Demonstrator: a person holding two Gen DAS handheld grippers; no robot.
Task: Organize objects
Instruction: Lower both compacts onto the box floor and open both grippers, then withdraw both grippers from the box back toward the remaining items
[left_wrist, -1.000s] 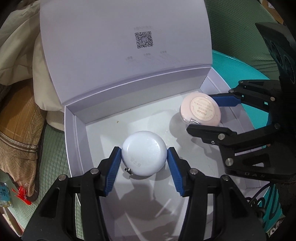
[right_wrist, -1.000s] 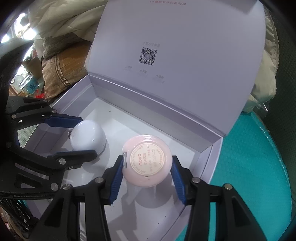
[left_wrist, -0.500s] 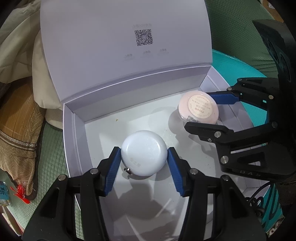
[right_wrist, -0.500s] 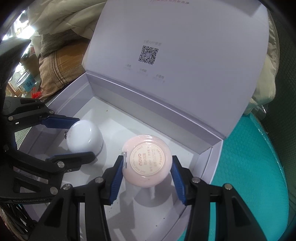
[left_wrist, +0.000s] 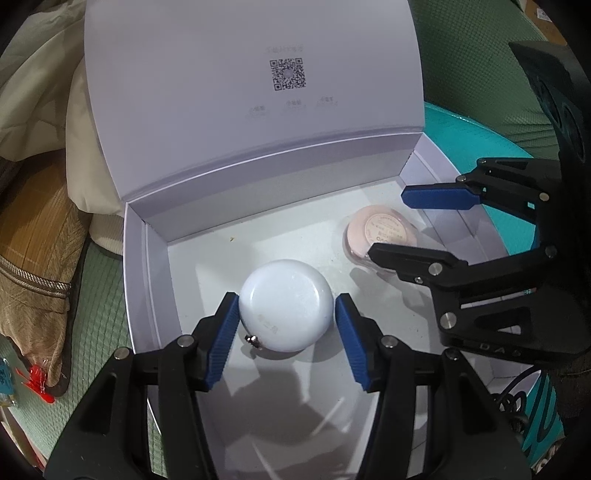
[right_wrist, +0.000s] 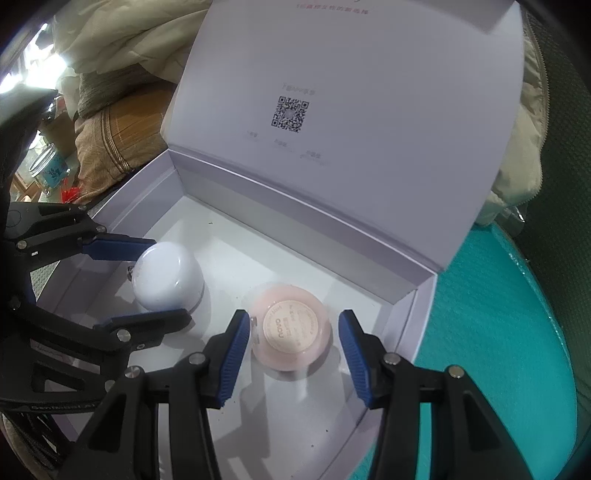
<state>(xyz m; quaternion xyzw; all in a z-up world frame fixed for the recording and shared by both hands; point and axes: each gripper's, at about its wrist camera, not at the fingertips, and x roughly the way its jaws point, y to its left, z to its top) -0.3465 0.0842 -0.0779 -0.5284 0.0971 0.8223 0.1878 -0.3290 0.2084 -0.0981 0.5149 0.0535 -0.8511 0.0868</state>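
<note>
A white box (left_wrist: 136, 280) stands open, its lid (left_wrist: 251, 110) raised with a QR code on it. A white round case (left_wrist: 284, 304) sits on the box floor between the fingers of my left gripper (left_wrist: 286, 334), with a small gap on the right side. A pink round compact (right_wrist: 290, 334) lies on the box floor between the fingers of my right gripper (right_wrist: 291, 352), with gaps on both sides. The compact also shows in the left wrist view (left_wrist: 380, 234), and the white case in the right wrist view (right_wrist: 168, 275). Both grippers are open.
The box rests on a teal surface (right_wrist: 498, 332) and a green mat (left_wrist: 103, 295). Beige bedding (left_wrist: 37, 92) and a brown cushion (left_wrist: 33, 240) lie left and behind. A glass jar (right_wrist: 50, 170) stands at far left.
Both grippers have opened. The pink compact has dropped onto the box floor out of the right gripper's hold. The white case rests on the floor with the left fingers slackened.
</note>
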